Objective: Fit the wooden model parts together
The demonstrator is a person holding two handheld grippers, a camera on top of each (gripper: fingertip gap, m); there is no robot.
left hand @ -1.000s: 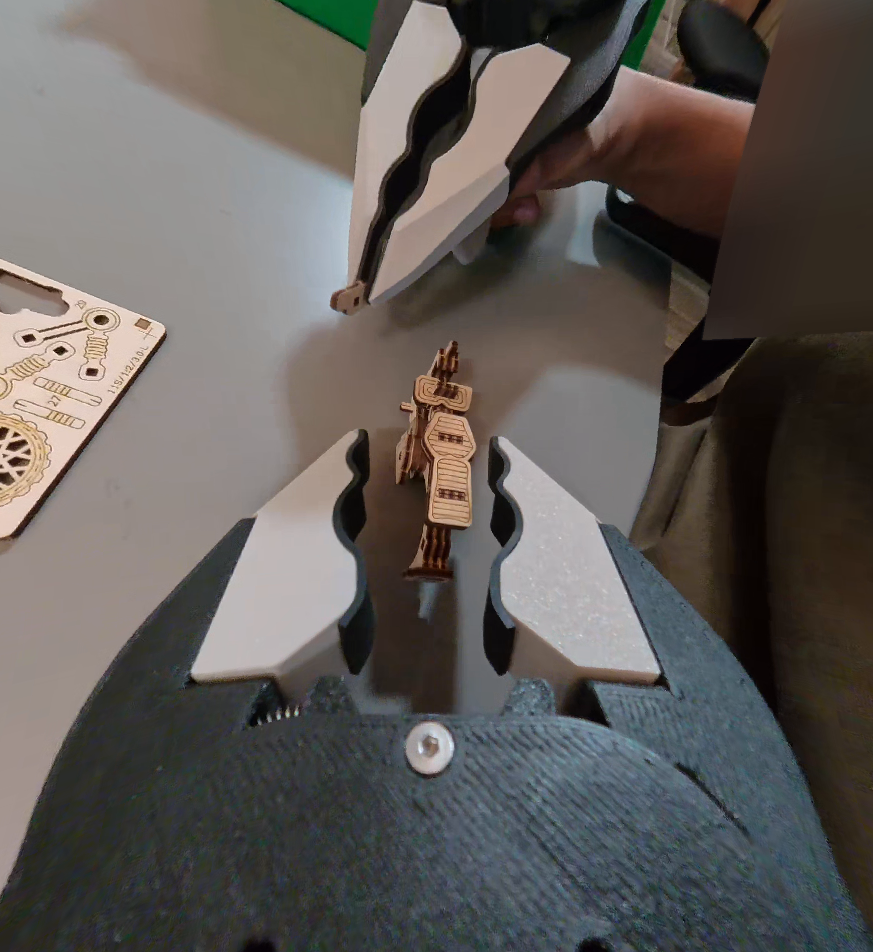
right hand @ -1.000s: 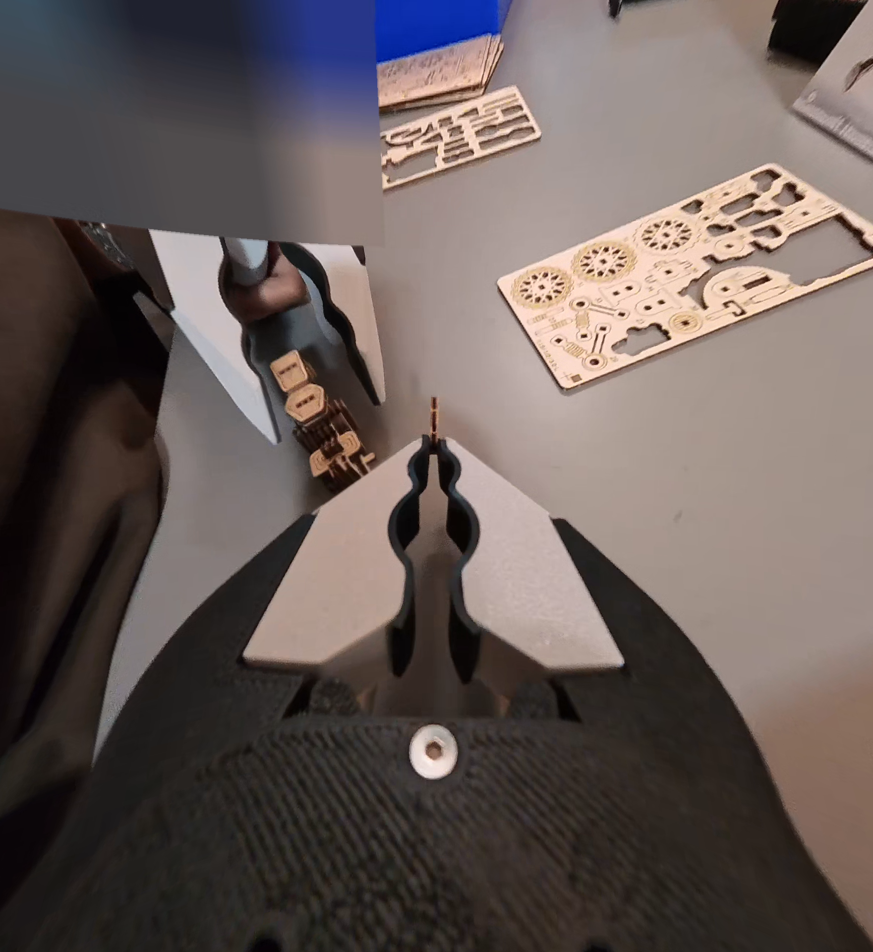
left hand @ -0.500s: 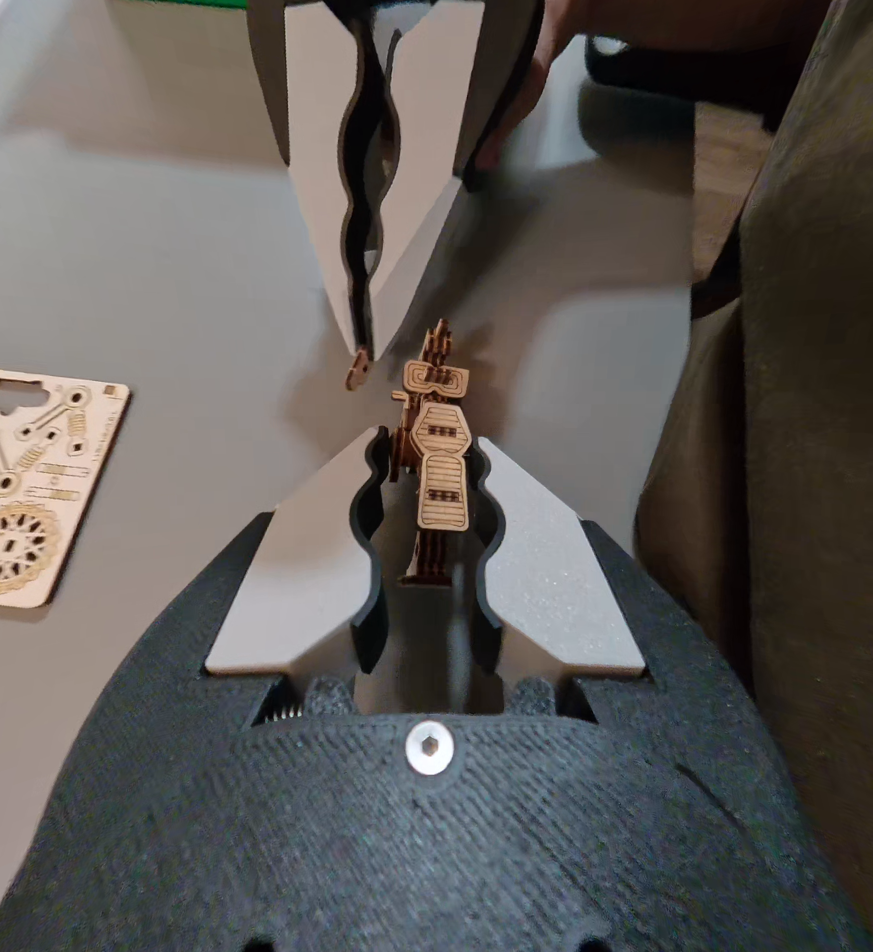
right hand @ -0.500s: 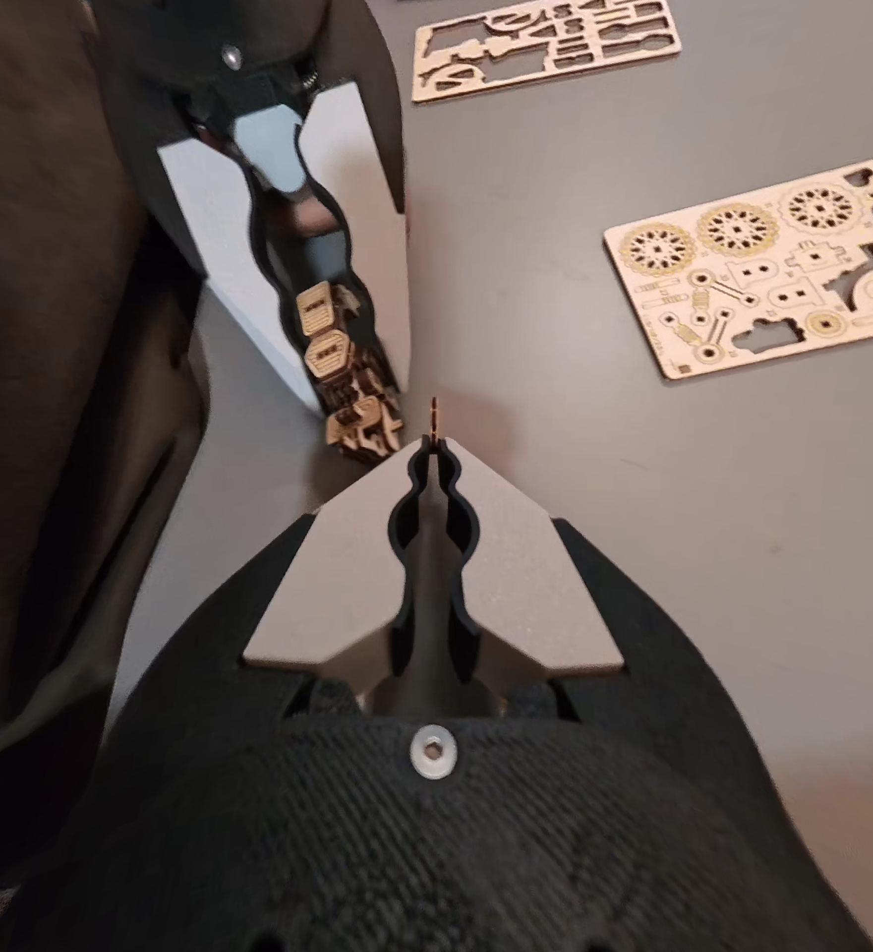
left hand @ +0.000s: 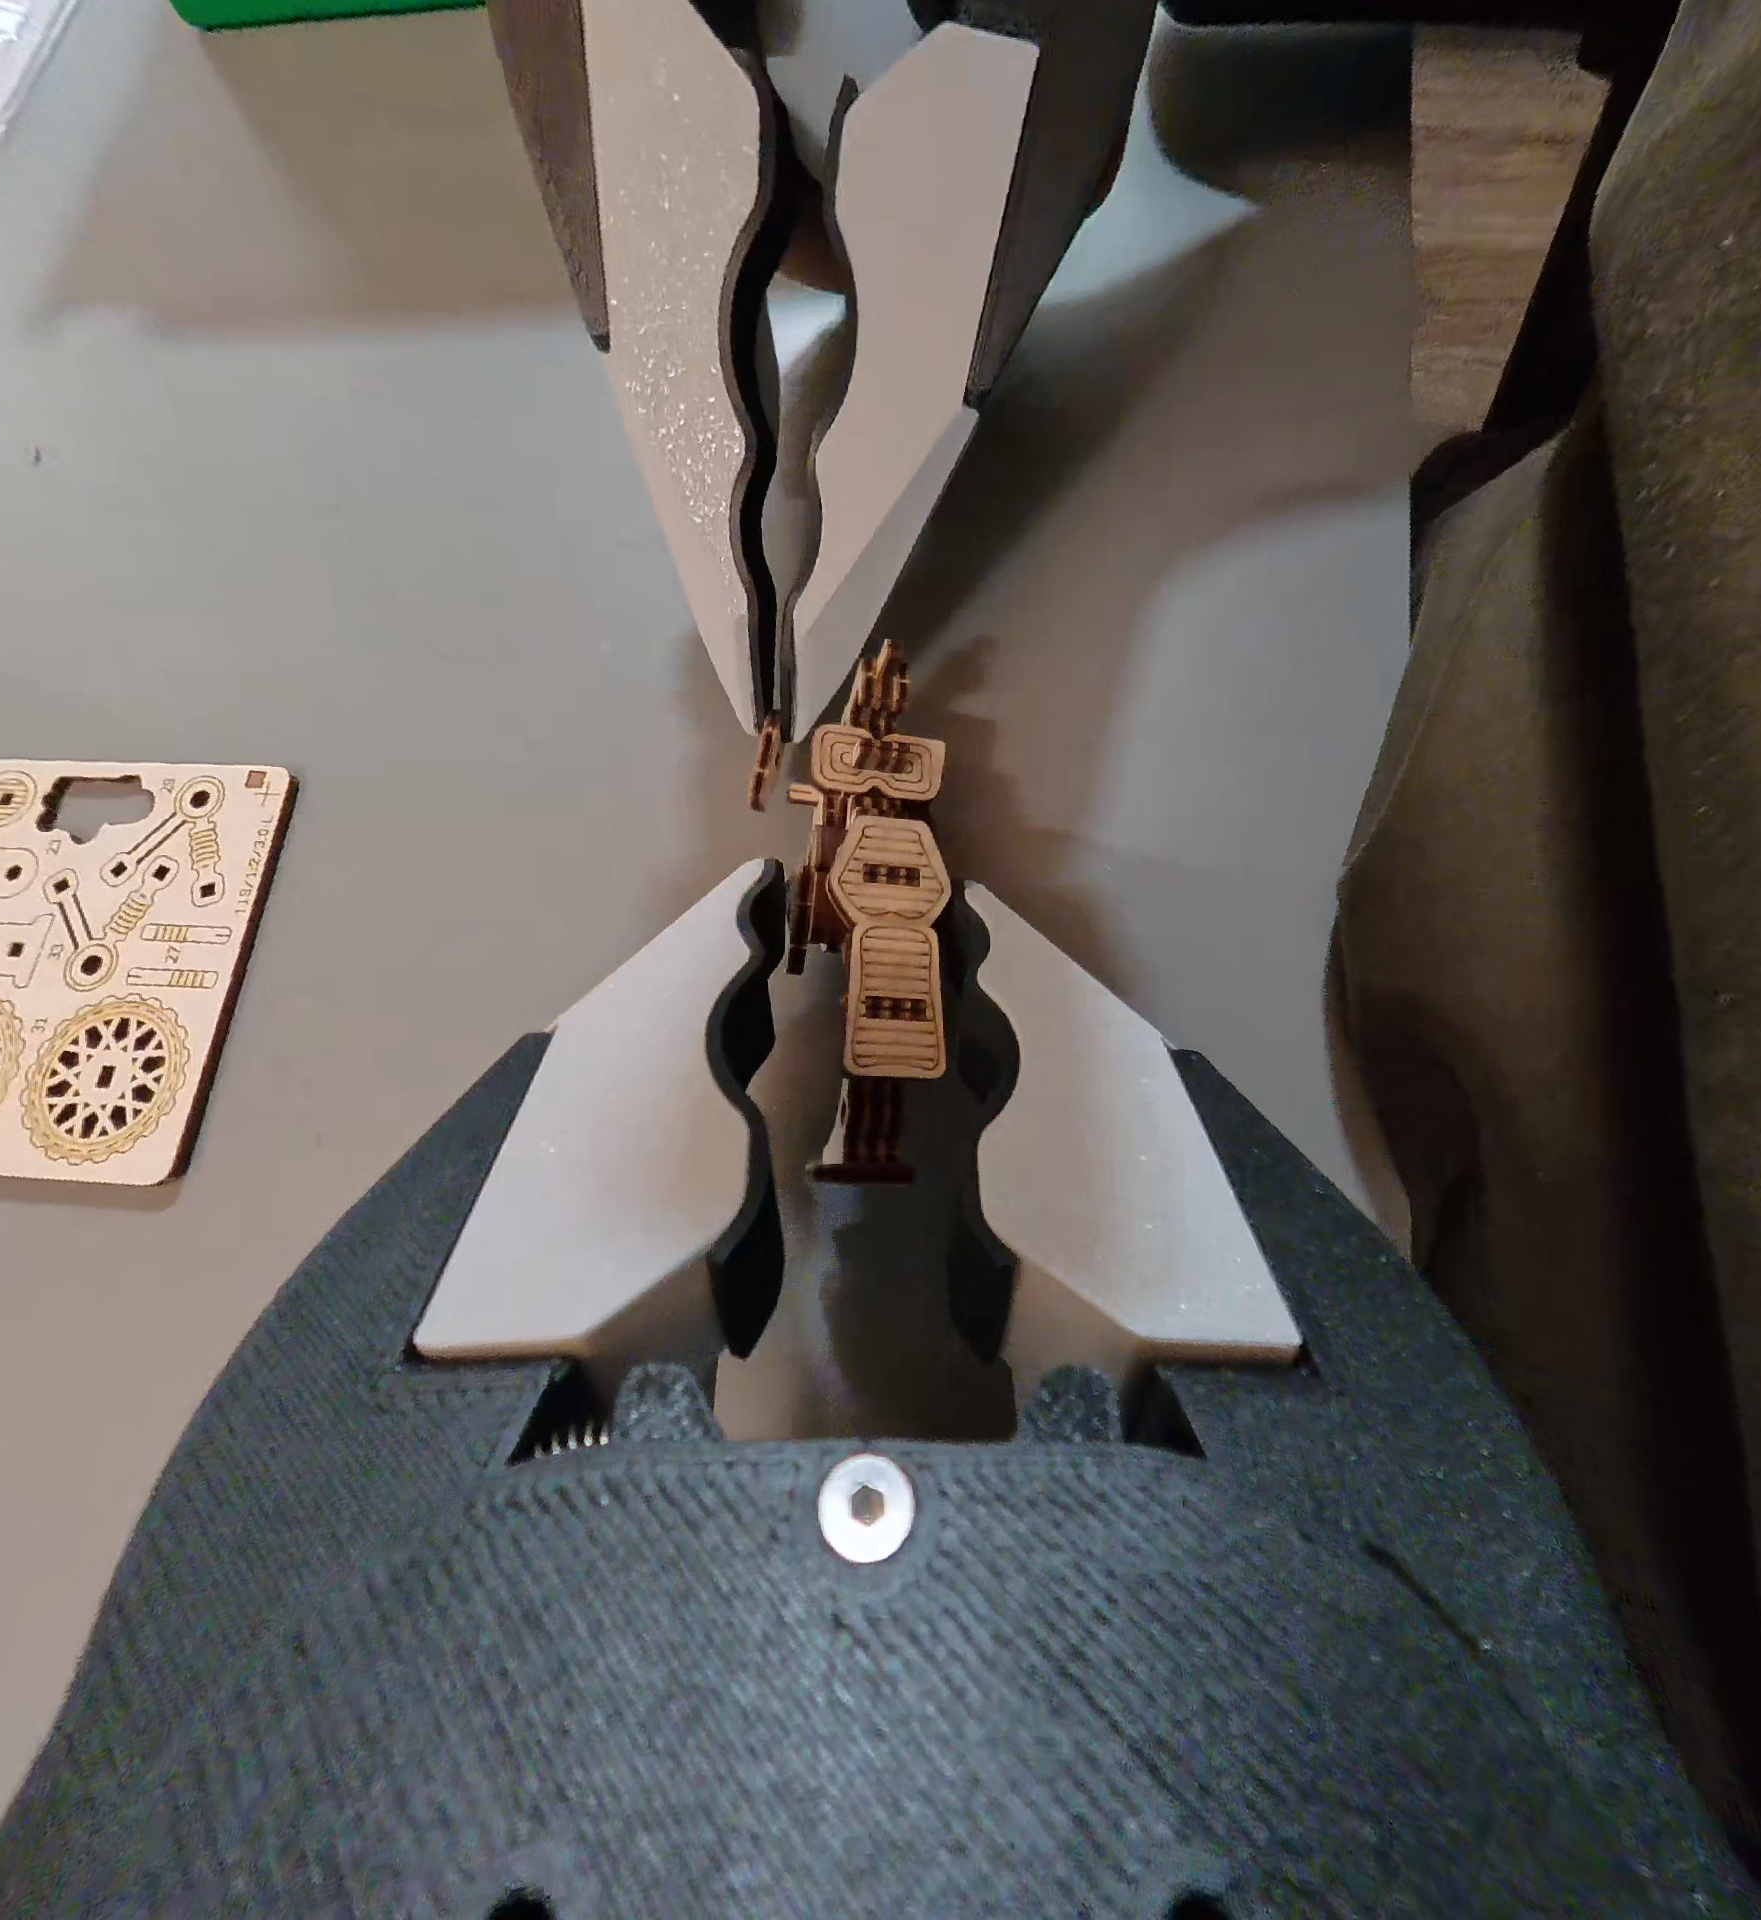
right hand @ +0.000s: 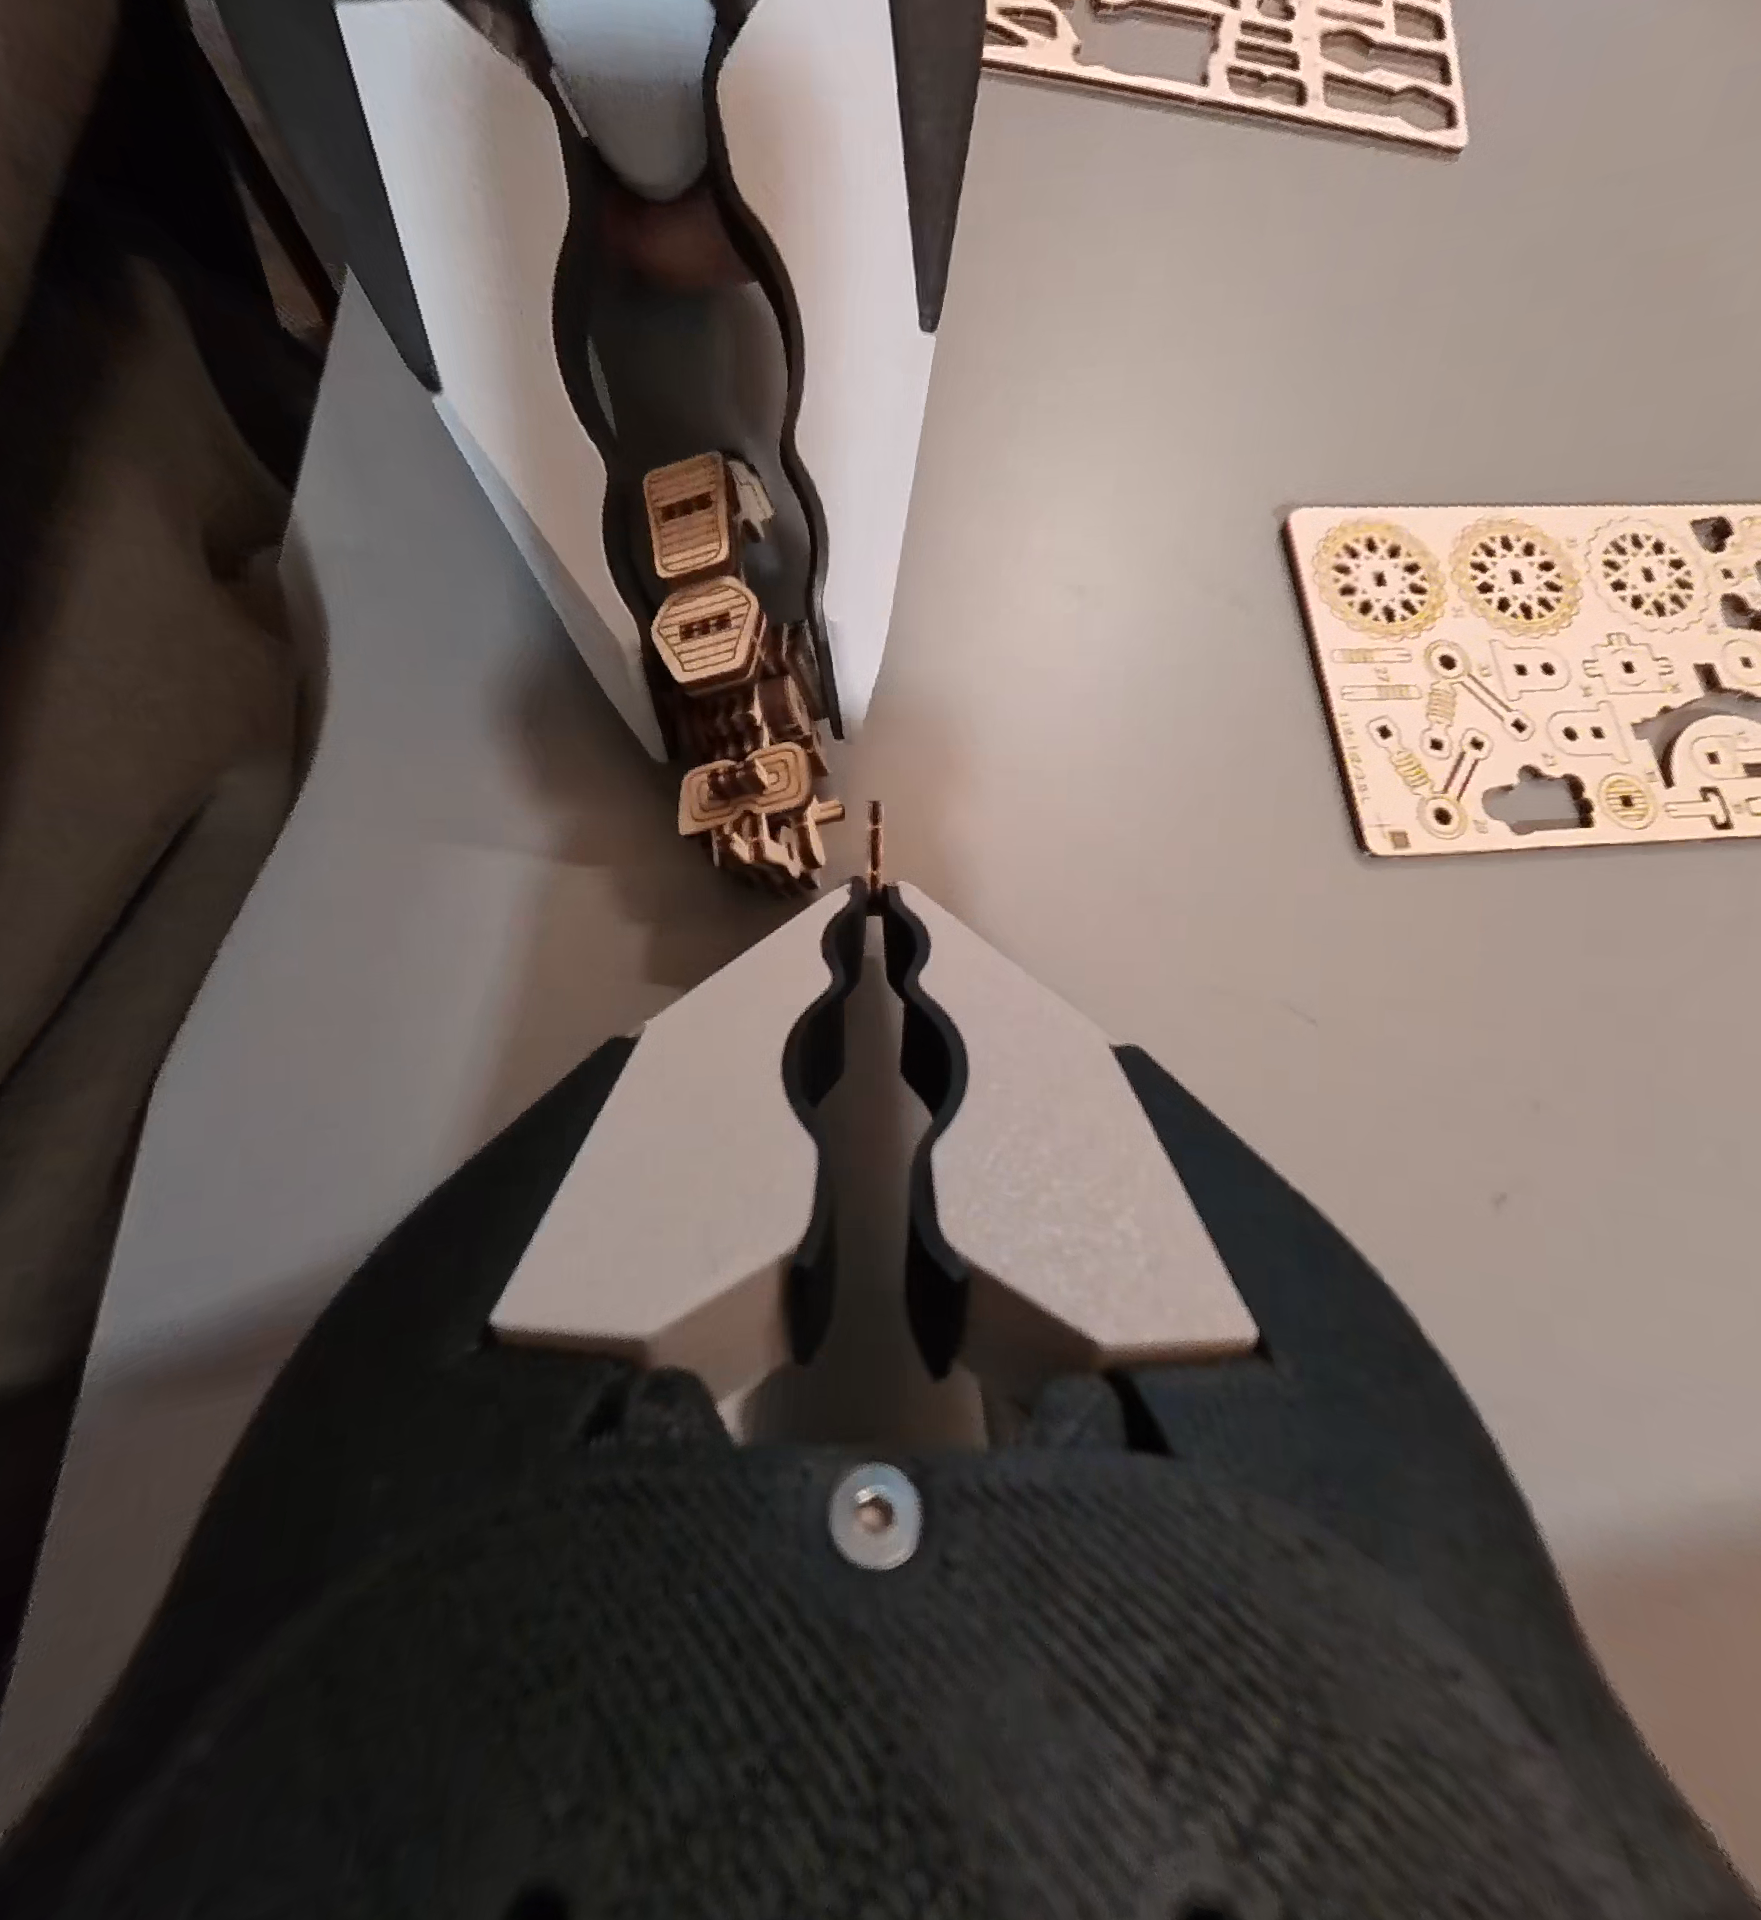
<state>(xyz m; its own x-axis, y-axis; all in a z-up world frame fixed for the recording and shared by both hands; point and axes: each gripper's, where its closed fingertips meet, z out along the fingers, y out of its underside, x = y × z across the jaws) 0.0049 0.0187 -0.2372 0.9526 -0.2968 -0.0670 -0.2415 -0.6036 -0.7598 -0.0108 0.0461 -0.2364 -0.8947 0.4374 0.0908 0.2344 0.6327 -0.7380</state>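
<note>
Left tool (left hand: 871,904) grips wooden model (left hand: 881,914) beside printed parts sheet (left hand: 76,956).

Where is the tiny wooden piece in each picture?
Left wrist view: small piece, upper centre, pinched at the far hand-held gripper's tips, just left of the model.
Right wrist view: small piece, centre, edge-on at the near tips, just right of the model.
Shared landmark: parts sheet.

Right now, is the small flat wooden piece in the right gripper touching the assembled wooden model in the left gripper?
Apart. The right wrist view shows grey table between the small flat wooden piece and the assembled wooden model's side peg.
</note>
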